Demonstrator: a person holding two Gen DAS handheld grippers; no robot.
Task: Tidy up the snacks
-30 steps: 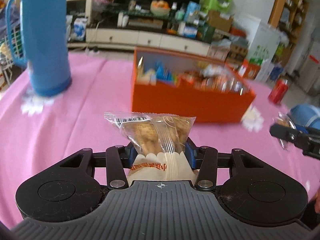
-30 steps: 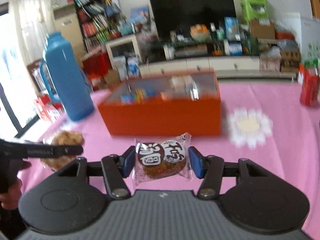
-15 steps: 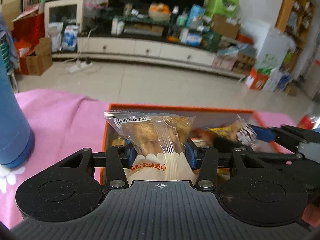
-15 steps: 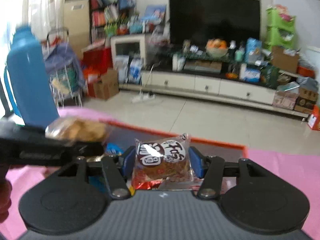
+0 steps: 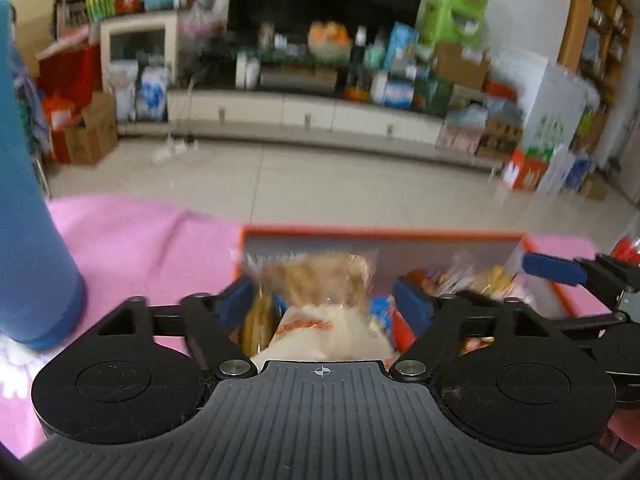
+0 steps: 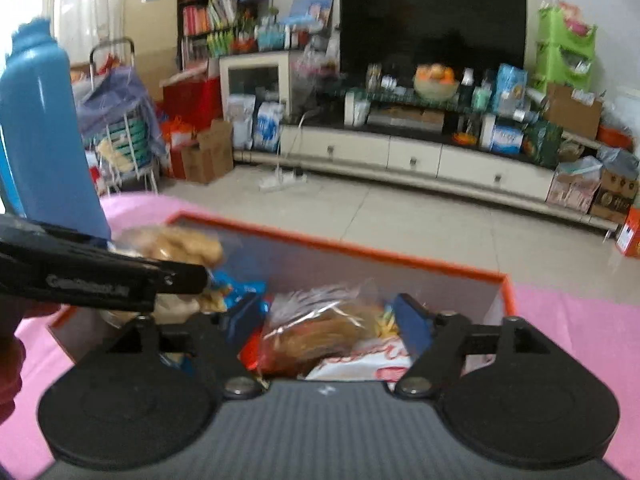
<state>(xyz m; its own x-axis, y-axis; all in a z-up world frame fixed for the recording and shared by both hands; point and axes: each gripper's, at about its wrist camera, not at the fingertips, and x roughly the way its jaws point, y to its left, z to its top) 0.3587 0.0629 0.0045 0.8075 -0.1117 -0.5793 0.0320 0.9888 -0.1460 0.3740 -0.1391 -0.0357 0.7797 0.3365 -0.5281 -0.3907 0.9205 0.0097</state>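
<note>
An orange box (image 5: pixel 380 236) full of wrapped snacks stands on the pink tablecloth; it also shows in the right wrist view (image 6: pixel 360 246). My left gripper (image 5: pixel 324 304) hangs over the box with its jaws spread wide. A clear packet of golden biscuits (image 5: pixel 320 280) sits blurred between them, touching neither pad. My right gripper (image 6: pixel 326 316) is also open over the box, above a brown cake packet (image 6: pixel 320 332) lying among the snacks. The left gripper's finger (image 6: pixel 104 276) crosses the right wrist view.
A tall blue thermos (image 5: pixel 28 220) stands on the table left of the box, also in the right wrist view (image 6: pixel 44 132). A red can (image 5: pixel 628 248) is at the far right. Beyond the table's far edge is tiled floor and a TV cabinet.
Both grippers opened over the box. The biscuit packet slipped from the left jaws and the cake packet dropped from the right jaws into the box.
</note>
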